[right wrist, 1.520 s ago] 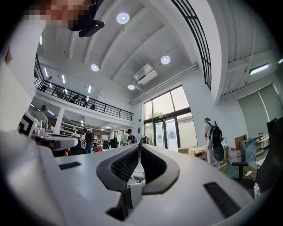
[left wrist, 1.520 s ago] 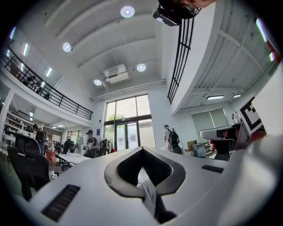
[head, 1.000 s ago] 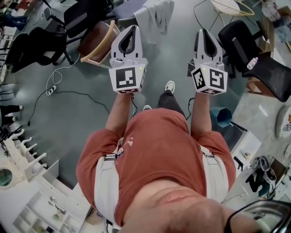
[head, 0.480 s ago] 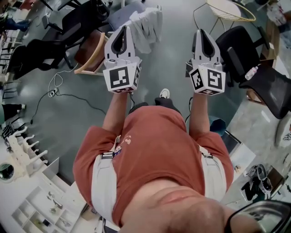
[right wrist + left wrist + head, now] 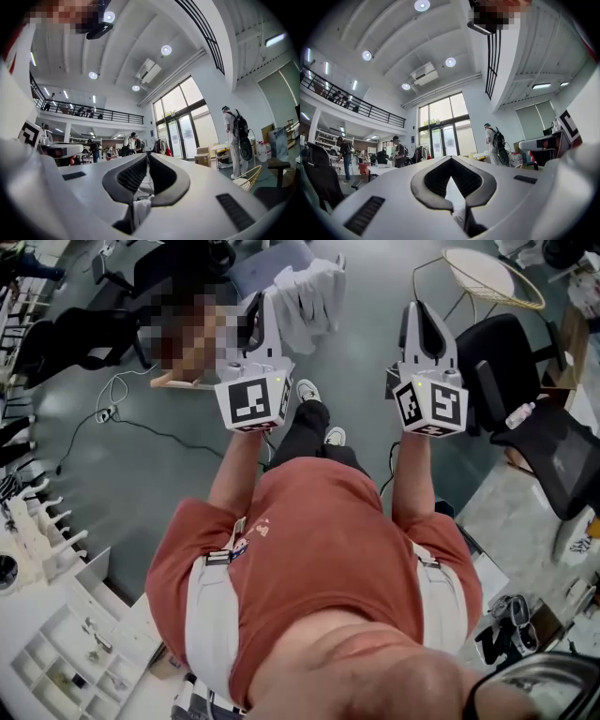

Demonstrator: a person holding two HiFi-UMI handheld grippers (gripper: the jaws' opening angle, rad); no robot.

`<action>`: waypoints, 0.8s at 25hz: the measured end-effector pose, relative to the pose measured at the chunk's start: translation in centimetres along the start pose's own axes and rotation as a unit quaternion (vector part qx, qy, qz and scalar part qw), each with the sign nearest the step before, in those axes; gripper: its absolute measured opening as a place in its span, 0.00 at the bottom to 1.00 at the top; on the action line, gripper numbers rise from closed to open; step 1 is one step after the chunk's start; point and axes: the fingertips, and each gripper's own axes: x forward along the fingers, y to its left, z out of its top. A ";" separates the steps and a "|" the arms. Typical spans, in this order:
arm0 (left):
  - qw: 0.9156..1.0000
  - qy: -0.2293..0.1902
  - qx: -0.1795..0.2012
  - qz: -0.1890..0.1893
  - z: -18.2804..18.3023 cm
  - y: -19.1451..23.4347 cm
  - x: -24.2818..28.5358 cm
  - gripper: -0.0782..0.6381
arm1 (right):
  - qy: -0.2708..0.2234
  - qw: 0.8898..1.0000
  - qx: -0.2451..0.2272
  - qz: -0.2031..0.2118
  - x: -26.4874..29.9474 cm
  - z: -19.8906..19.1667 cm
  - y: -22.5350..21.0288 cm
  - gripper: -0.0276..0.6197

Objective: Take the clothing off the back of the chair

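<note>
- Step looks like approach, nothing grabbed yet
- Clothing (image 5: 309,294) hangs on the chair (image 5: 272,261) ahead, near the left gripper (image 5: 265,299)
- Left and right gripper (image 5: 416,307) jaws closed, empty
- Next: open jaws, reach in, pinch fabric, lift clear

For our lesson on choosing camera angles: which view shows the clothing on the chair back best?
The head view: the pale clothing hangs plainly over the chair. Both gripper views look across the room; only a pale sliver shows between their jaws, too little to identify.
</note>
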 end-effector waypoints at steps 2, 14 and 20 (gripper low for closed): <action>1.000 0.001 0.001 0.004 -0.7 0.6 1.0 0.13 | 0.003 1.000 -0.003 0.005 1.6 -0.6 0.3 0.09; 0.998 0.034 0.007 0.045 -6.3 8.7 10.9 0.13 | 0.034 0.996 -0.033 0.073 18.1 -3.6 2.9 0.09; 0.996 0.042 -0.021 0.080 -8.5 15.1 13.2 0.13 | 0.052 0.990 -0.039 0.122 25.7 -6.0 8.0 0.09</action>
